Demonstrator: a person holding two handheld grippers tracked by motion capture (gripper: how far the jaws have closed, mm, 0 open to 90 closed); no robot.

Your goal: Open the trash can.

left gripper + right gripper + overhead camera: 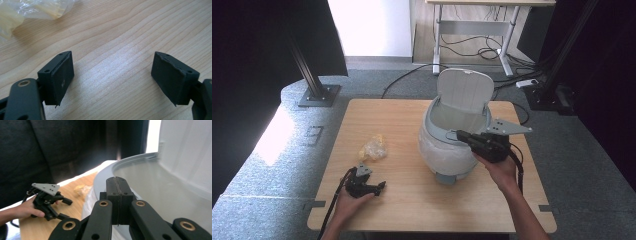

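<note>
Crumpled yellowish clear plastic bag is what I'd call the thing in play on the left side: it sits on the light wooden surface just ahead of the left tool, near but not touching. In the left gripper view the bag lies beyond the tips, up and to the left, and that tool is spread wide with nothing but bare wood between its pads. My guess is it handles like any thin film: nearly weightless, floppy, a bit slick, and it'll collapse rather than resist. I'd pinch a bunched-up fold near the middle instead of a loose edge, since a single layer could slide out.

Moving right, the pale blue-grey plastic bin with its flip lid standing open has a white liner bag draped around its outside. The right tool hovers at the near rim of the bin, tips over the opening. In the right gripper view it is pressed fully closed with nothing visibly caught between the pads. The bin looks stiff and light, so a hard nudge on the rim could probably shift it. The liner is soft and would likely snag easily.
</note>
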